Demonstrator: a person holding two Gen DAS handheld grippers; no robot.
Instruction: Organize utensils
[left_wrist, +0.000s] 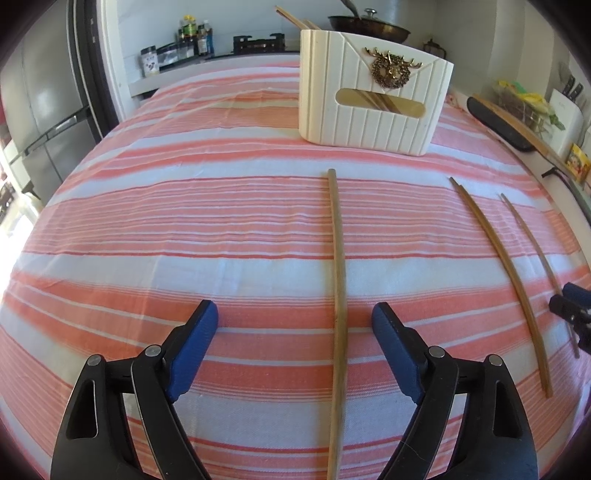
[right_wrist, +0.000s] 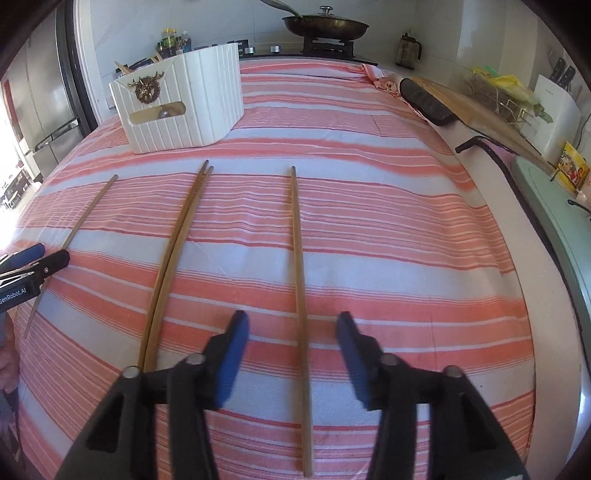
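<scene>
Several wooden chopsticks lie on the striped cloth. In the left wrist view my left gripper (left_wrist: 294, 314) is open, its jaws on either side of one chopstick (left_wrist: 339, 288), not touching it. A pair of chopsticks (left_wrist: 506, 269) and a single one (left_wrist: 535, 243) lie to the right. A white utensil holder (left_wrist: 373, 92) with a gold stag badge stands behind, with chopsticks in it. In the right wrist view my right gripper (right_wrist: 292, 325) is open astride the rightmost chopstick (right_wrist: 299, 258). The pair (right_wrist: 177, 243), the left chopstick (right_wrist: 77, 229) and the holder (right_wrist: 181, 107) lie further left.
The pink-and-white striped cloth (right_wrist: 388, 229) covers the counter. A wok (right_wrist: 325, 24) sits on the stove behind. A cutting board (right_wrist: 480, 114), a black handle (right_wrist: 424, 99) and a knife block (right_wrist: 554, 107) line the right edge. A fridge (left_wrist: 44, 110) stands at left.
</scene>
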